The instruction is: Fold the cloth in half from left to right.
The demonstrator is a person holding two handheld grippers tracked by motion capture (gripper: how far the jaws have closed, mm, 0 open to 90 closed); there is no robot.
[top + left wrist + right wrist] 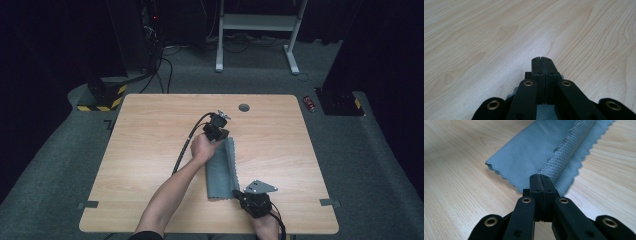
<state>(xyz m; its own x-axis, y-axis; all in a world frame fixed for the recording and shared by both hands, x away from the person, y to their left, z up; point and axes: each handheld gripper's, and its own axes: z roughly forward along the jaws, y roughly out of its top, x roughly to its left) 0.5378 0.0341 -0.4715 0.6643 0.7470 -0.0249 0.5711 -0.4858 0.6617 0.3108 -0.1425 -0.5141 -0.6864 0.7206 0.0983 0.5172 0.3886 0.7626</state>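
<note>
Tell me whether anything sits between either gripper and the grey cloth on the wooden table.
Nothing visible does. The right gripper has its jaws shut on the near edge of the folded grey scallop-edged cloth; the left gripper, also shut, pinches its far end. Around the cloth is bare light wooden table.

Light: my worktop point(150, 150) is evenly lit, the room beyond dark.
Focus: close under my tool point(541, 178), blurred.

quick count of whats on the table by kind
grey cloth: 1
tools, left tool and right tool, each shut on a cloth end: 2
round grommet in the table: 1
total: 4
</note>
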